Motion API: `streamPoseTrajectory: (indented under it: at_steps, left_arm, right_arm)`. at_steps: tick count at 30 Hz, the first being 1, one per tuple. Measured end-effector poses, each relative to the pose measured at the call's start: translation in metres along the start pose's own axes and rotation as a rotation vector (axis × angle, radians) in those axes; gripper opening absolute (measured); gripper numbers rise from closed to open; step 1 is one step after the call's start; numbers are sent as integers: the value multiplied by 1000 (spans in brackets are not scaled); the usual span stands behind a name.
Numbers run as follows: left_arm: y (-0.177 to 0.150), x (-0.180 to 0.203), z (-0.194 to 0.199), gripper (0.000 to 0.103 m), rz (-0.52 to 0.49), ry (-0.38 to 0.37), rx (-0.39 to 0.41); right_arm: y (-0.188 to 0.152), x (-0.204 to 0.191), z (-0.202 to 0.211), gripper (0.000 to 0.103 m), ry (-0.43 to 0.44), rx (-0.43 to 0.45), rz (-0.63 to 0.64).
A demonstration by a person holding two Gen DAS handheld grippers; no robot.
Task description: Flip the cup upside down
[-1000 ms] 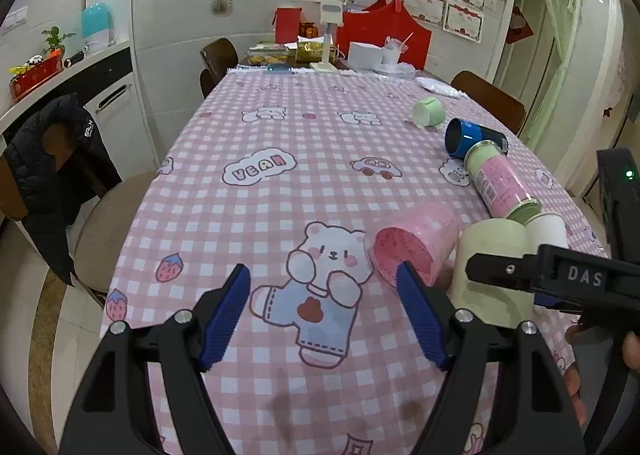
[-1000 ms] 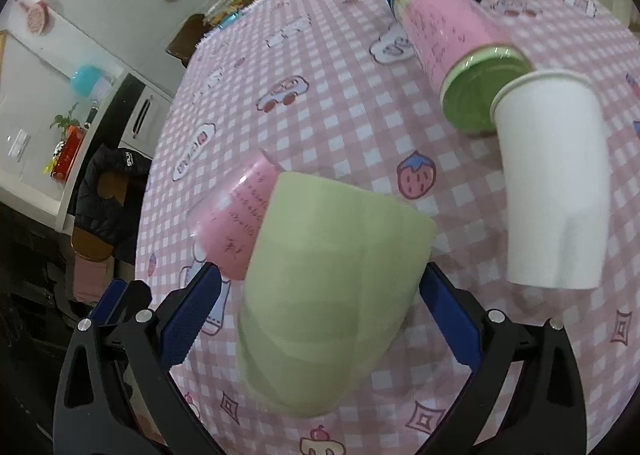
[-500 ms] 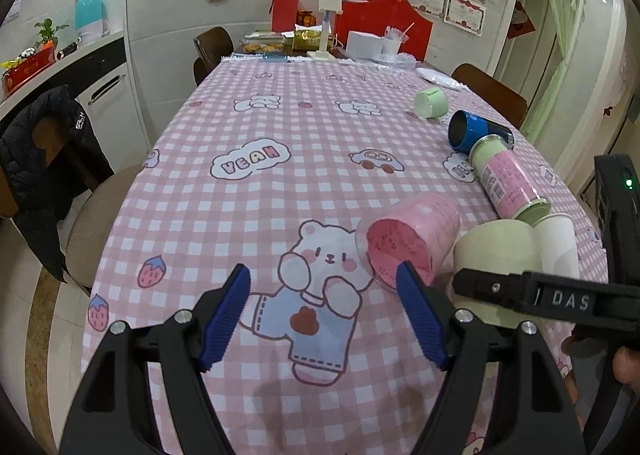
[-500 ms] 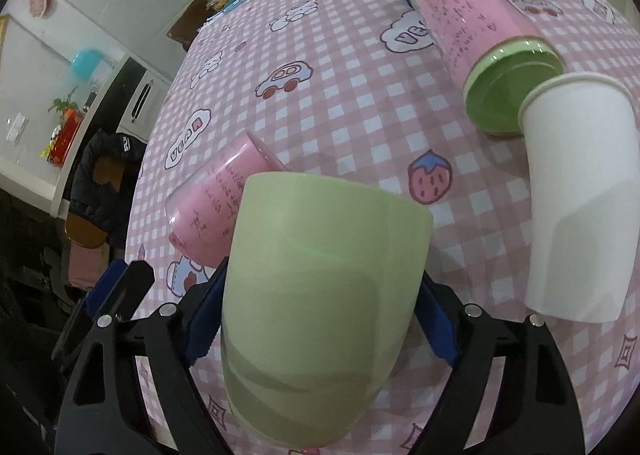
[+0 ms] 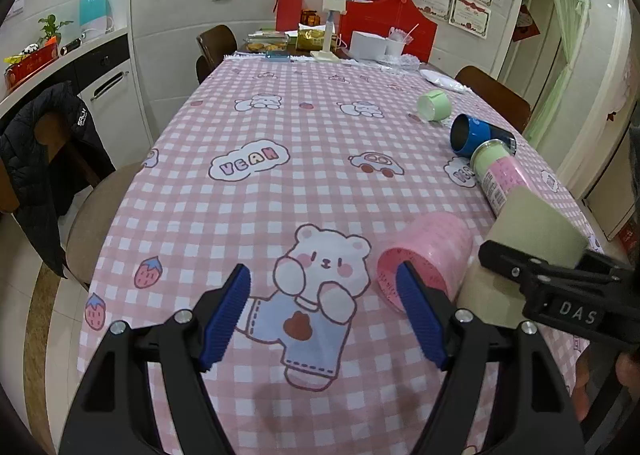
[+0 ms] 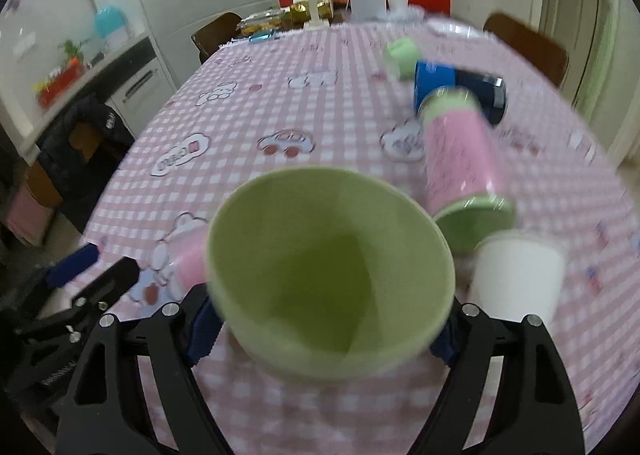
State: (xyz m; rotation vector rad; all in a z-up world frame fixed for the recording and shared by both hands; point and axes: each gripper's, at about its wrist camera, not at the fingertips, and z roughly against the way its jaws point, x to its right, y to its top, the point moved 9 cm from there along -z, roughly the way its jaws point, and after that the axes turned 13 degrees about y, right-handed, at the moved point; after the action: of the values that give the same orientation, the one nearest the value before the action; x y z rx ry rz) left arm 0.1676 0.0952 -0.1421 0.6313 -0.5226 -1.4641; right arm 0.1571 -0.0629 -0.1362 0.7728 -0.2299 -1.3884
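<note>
Clamped on the pale green cup (image 6: 328, 275), the right gripper (image 6: 324, 327) jaws hold it above the table (image 5: 248, 215), mouth facing the camera. Left gripper (image 5: 324, 315) jaws hang wide, released, beside a toppled pink cup (image 5: 428, 255). A white cup (image 6: 520, 275) and pink canister (image 6: 460, 159) crowd the right edge.
</note>
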Motion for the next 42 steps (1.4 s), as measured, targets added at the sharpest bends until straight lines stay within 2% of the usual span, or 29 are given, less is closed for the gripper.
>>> streamPoseTrajectory:
  at_steps: [6,14,29,42]
  left_arm:
    - [1,6,-1,74,-5,6,-3]
    - [0,8,-2,74,1,23,-8]
    - [0,15,4,74,18,40,-2]
    - [-1,17,2,74,15,62,-4]
  right_arm:
    - [0,1,-2,77,-72,13,110]
    - [-1,1,0,75,-55,-6,127]
    - [0,0,9,75,-20,37,140]
    - [0,3,5,75,-8,39,138]
